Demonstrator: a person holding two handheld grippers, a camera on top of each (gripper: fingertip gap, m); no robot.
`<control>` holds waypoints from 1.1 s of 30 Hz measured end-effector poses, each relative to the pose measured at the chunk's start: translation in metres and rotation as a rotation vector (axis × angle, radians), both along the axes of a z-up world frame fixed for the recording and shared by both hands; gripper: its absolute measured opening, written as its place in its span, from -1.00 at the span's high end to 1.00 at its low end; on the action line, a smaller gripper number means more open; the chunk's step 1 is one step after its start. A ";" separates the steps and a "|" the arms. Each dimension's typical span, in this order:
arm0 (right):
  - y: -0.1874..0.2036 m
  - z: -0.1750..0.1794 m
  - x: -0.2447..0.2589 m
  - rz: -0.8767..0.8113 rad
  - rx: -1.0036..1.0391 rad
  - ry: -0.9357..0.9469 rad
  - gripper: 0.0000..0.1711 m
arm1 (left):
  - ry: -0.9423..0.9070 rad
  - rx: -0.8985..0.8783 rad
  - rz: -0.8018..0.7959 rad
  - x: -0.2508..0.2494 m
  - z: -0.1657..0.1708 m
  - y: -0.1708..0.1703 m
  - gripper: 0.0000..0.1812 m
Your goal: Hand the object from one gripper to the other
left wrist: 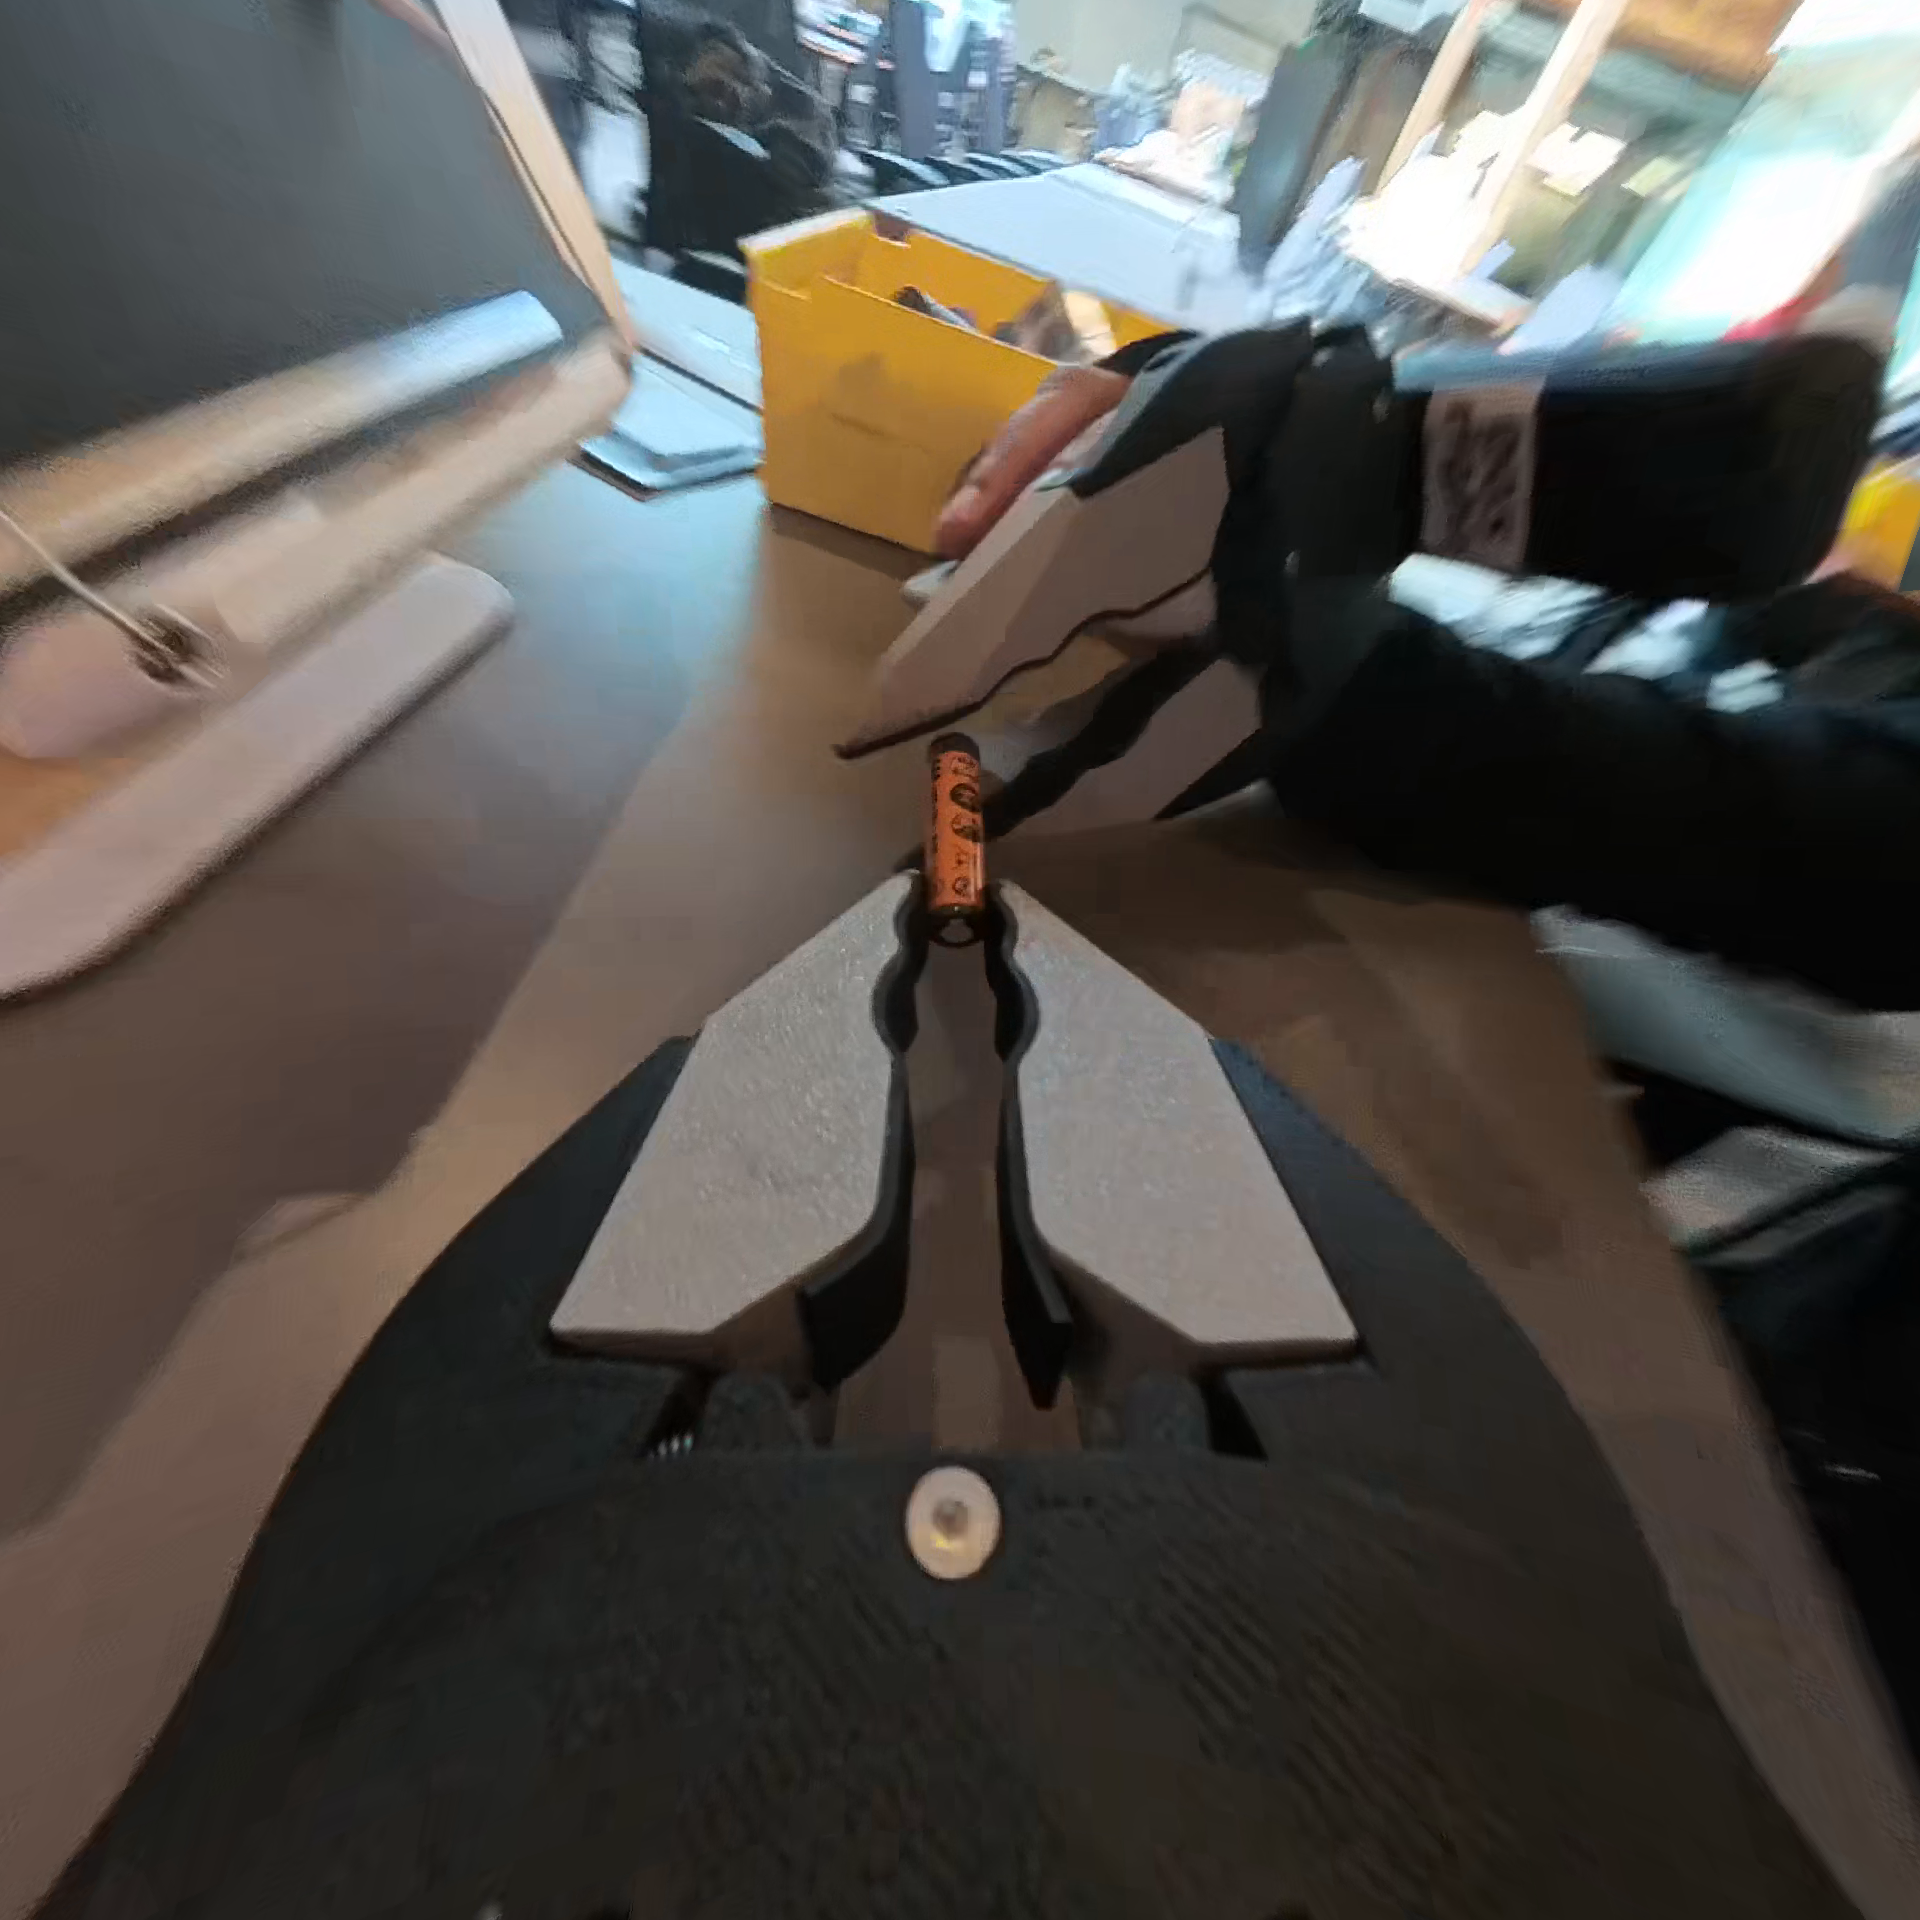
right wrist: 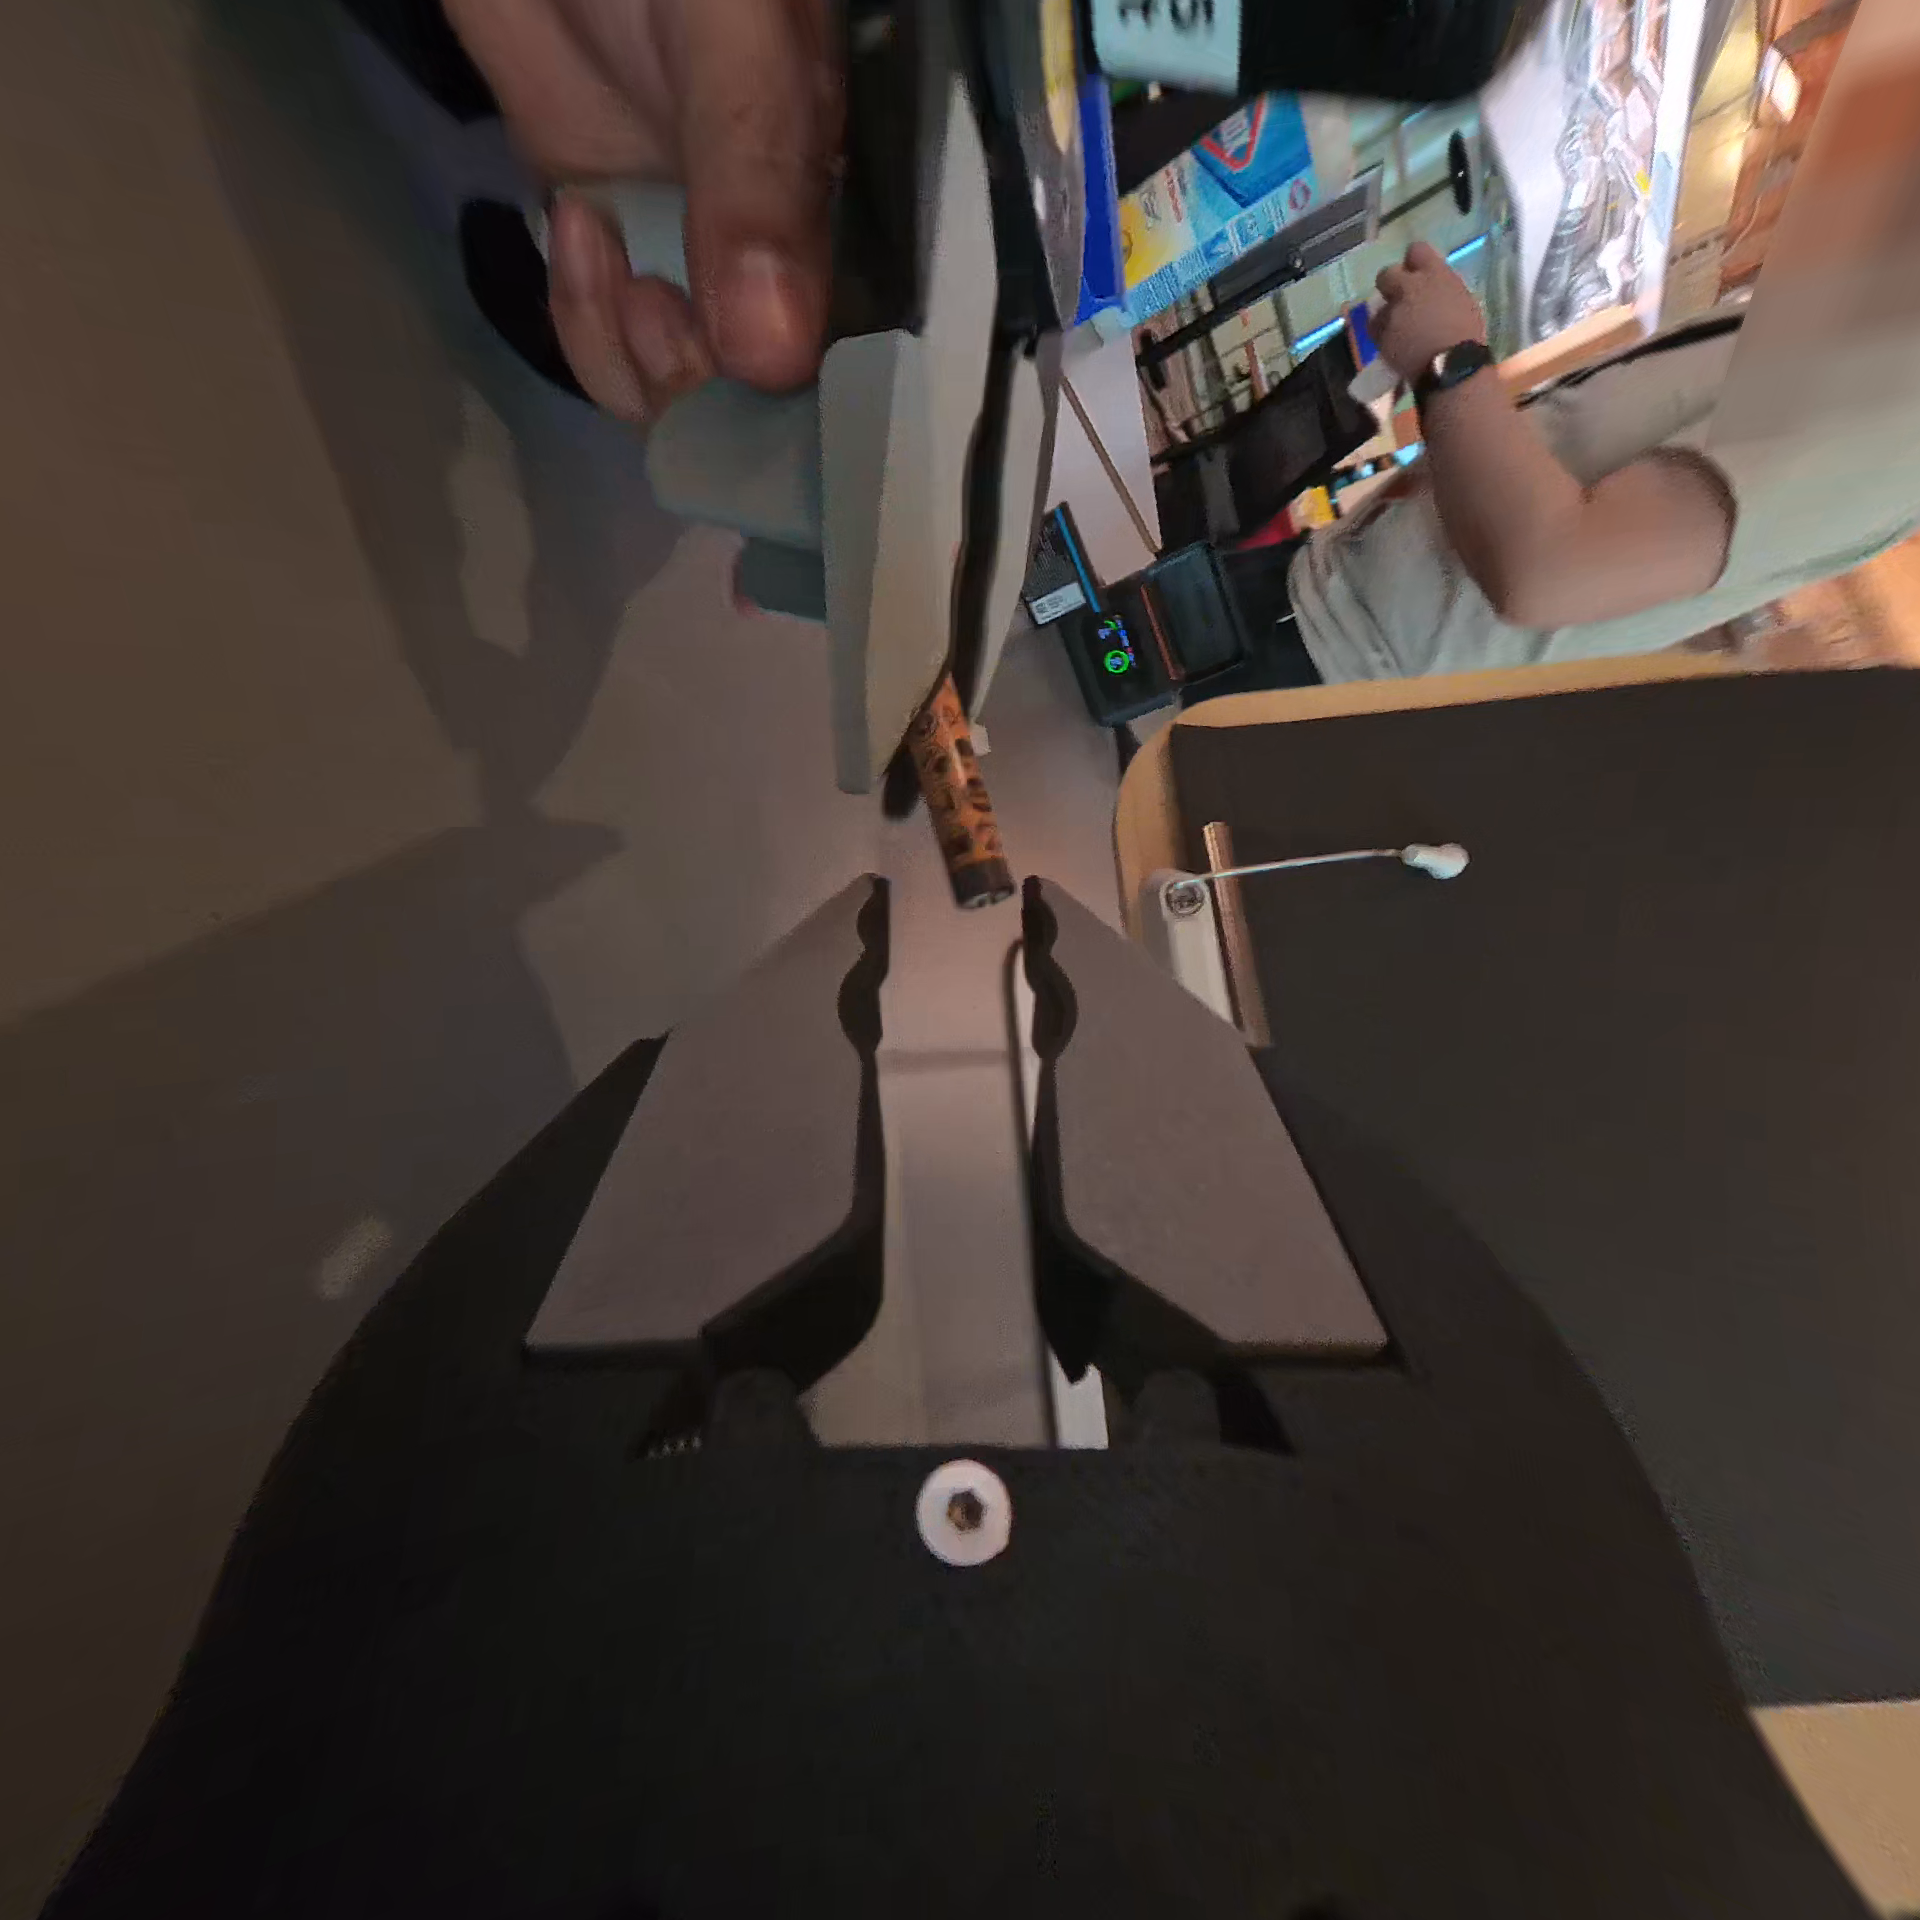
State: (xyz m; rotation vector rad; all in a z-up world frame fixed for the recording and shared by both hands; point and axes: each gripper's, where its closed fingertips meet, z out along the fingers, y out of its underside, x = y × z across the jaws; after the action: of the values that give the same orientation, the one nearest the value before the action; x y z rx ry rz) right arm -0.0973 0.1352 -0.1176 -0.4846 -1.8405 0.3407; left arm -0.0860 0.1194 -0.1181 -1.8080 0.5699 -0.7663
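Note:
A small orange and black battery (left wrist: 956, 821) is pinched at its near end by my left gripper (left wrist: 956, 894), which is shut on it and holds it above the brown table (left wrist: 468, 883). My right gripper (left wrist: 923, 790) comes in from the right, open, with its fingers on either side of the battery's far end. In the right wrist view the right gripper (right wrist: 954, 888) is open, and the battery (right wrist: 961, 800) has its free end right at the fingertips. The left gripper (right wrist: 920, 748) reaches down from the top and holds the battery's other end.
A yellow bin (left wrist: 883, 416) with items stands behind the grippers. A white stand base (left wrist: 239, 707) and a dark panel (right wrist: 1558, 1039) are to the left. A small device with a lit screen (right wrist: 1117, 665) is on the table. A person (right wrist: 1507, 520) stands in the background.

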 end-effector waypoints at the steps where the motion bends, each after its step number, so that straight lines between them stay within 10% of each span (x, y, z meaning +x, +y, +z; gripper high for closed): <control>1: 0.001 -0.001 0.001 0.008 -0.066 -0.013 0.72 | 0.103 0.082 0.042 -0.005 0.002 0.003 0.92; 9: -0.006 0.009 0.008 0.074 -0.747 -0.110 0.53 | 0.978 0.826 0.262 -0.017 0.025 0.003 0.91; 20: -0.029 0.056 0.006 0.341 -1.481 -0.109 0.67 | 0.960 0.914 0.395 -0.018 0.050 0.003 0.91; 33: -0.022 0.049 0.000 0.280 -1.557 -0.113 0.92 | 0.971 0.847 0.405 -0.019 0.036 0.011 0.91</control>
State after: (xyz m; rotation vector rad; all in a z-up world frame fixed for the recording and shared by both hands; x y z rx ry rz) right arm -0.0973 0.1133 -0.0682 -1.2635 -1.4089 1.9907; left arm -0.1047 0.1306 -0.0818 -1.2982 0.9150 0.6359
